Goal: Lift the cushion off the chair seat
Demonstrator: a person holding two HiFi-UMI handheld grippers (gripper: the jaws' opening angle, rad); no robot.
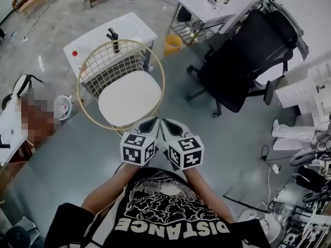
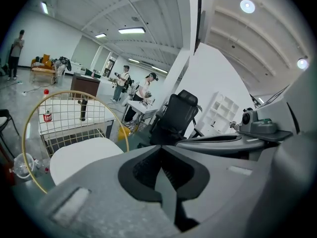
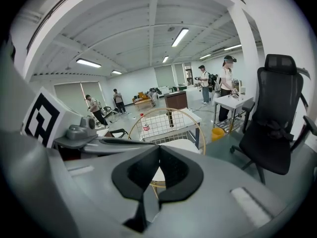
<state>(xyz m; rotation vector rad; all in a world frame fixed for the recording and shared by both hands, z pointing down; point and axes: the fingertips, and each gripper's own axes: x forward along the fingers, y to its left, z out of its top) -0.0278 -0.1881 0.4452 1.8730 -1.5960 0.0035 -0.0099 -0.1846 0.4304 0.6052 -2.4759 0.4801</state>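
Observation:
A round white cushion (image 1: 129,98) lies on the seat of a chair with a gold wire hoop back (image 1: 111,61), straight in front of me. My left gripper (image 1: 154,121) and right gripper (image 1: 164,122) are side by side, close to my body, at the cushion's near edge. Both are shut with nothing between the jaws. In the left gripper view the closed jaws (image 2: 161,148) point past the cushion (image 2: 81,155), which lies low at the left. The right gripper view has its closed jaws (image 3: 159,150) aimed at the hoop back (image 3: 168,114), with the cushion (image 3: 187,145) just beyond the tips.
A black office chair (image 1: 248,56) stands to the right of the wire chair. Behind it are a low white table (image 1: 98,37) with a dark bottle (image 1: 113,39) and a yellow bin (image 1: 173,44). White desks, cables and shoes line the right side. Several people stand far back.

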